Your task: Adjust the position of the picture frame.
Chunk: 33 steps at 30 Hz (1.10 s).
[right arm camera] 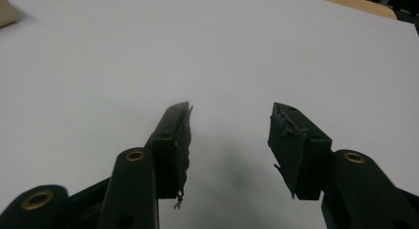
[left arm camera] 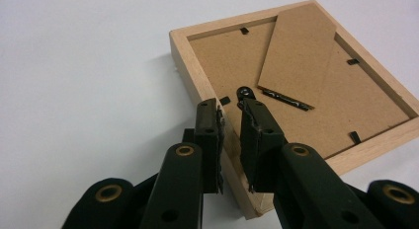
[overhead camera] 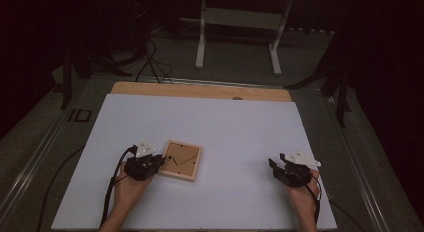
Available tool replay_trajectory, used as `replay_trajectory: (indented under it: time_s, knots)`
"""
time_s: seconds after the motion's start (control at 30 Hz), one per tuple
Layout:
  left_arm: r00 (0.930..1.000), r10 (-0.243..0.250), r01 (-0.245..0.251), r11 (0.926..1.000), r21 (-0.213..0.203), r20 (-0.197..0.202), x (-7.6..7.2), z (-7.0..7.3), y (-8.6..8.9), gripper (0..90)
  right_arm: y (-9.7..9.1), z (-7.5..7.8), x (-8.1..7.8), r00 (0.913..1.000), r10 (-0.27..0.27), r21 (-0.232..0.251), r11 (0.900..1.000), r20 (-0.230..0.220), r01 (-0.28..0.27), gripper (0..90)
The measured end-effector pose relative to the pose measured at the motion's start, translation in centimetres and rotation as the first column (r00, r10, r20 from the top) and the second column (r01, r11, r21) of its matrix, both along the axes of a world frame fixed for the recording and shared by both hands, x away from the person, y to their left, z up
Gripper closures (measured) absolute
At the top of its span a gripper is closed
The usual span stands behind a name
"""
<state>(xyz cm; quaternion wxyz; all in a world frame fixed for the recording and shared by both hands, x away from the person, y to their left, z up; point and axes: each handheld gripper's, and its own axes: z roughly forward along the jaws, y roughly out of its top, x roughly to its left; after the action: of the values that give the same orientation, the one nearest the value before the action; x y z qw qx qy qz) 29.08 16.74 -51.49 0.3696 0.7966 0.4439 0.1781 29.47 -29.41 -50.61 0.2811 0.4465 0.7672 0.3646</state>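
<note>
A small wooden picture frame (overhead camera: 181, 160) lies face down on the white sheet (overhead camera: 225, 122), left of centre. Its brown backing board (left arm camera: 346, 105), folded easel flap (left arm camera: 296, 51) and black hanger ring (left arm camera: 245, 93) face up. My left gripper (overhead camera: 161, 162) sits at the frame's left side. In the left gripper view its jaws (left arm camera: 230, 110) straddle the near side rail, one outside and one over the backing, and the wood fills the gap between the pads. My right gripper (overhead camera: 275, 163) rests on the sheet at the right, open (right arm camera: 230, 120), nothing between its fingers.
The white sheet covers a wooden board whose far edge (overhead camera: 200, 89) shows. Beyond the table, on the dark floor, stand a white table frame (overhead camera: 237, 22) and loose cables (overhead camera: 150, 62). A metal rail (overhead camera: 45, 142) runs along the table's left side.
</note>
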Motion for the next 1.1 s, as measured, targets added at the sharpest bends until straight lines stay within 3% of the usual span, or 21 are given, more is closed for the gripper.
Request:
replay_trajectory:
  time_s: [0.27,0.4,0.6,0.77,0.93,1.1]
  knots:
    - [0.9989,-0.047,0.047,0.9989,-0.005,0.007,0.0,-0.1,-1.6,78.6,-0.1,0.0,0.0,1.0,-0.001,0.002,1.0,0.003,0.001,50.1]
    - [0.999,-0.026,0.028,0.9982,-0.052,0.035,-0.4,0.6,-1.4,71.8,-0.1,0.0,-0.1,1.0,-0.001,0.004,1.0,0.004,0.001,50.1]
    - [0.9965,-0.052,0.059,0.9916,-0.115,0.065,-1.1,1.6,-2.0,73.0,-0.1,0.0,0.0,1.0,0.002,0.002,1.0,0.003,-0.002,50.0]
    - [0.9914,-0.11,0.117,0.9882,-0.099,0.07,-1.5,1.6,-3.7,77.1,-0.1,0.0,0.0,1.0,0.001,0.003,1.0,0.003,-0.001,49.8]
    - [0.9901,-0.113,0.118,0.9907,-0.066,0.083,-1.8,1.4,-5.6,77.9,-0.1,0.0,0.0,1.0,0.005,0.002,1.0,0.001,-0.005,49.7]
    - [0.9795,-0.183,0.19,0.9787,-0.079,0.084,-2.2,1.4,-6.9,82.8,-0.1,0.0,0.0,1.0,0.004,0.002,1.0,0.0,-0.004,49.7]
